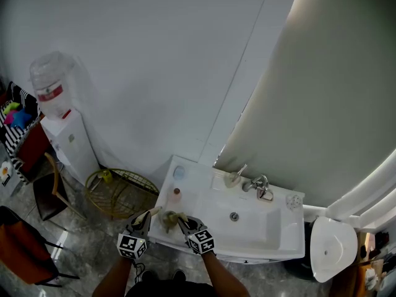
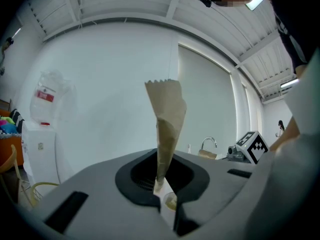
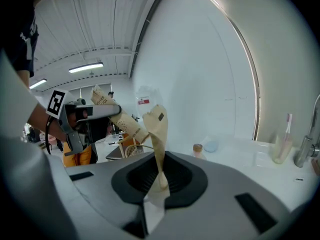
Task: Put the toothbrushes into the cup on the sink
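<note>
At the front left corner of the white sink [image 1: 204, 228], my two grippers face each other. The left gripper [image 1: 148, 215] is shut on a long brown paper toothbrush package [image 2: 167, 124]; that package [image 3: 112, 115] also shows printed lettering in the right gripper view. My right gripper [image 1: 177, 219] is shut on a torn beige strip of paper wrapper [image 3: 157, 134]. Whether the two papers are still joined I cannot tell. The cup [image 1: 233, 179] stands at the back of the sink beside the faucet [image 1: 260, 185], with one toothbrush [image 3: 286, 129] upright in it.
A small capped bottle [image 1: 177, 192] and a pale blue dish [image 1: 179, 172] sit on the sink's left ledge. A water dispenser [image 1: 59, 122], a chair [image 1: 52, 190] and a wire basket [image 1: 120, 190] stand to the left; a toilet [image 1: 334, 246] to the right.
</note>
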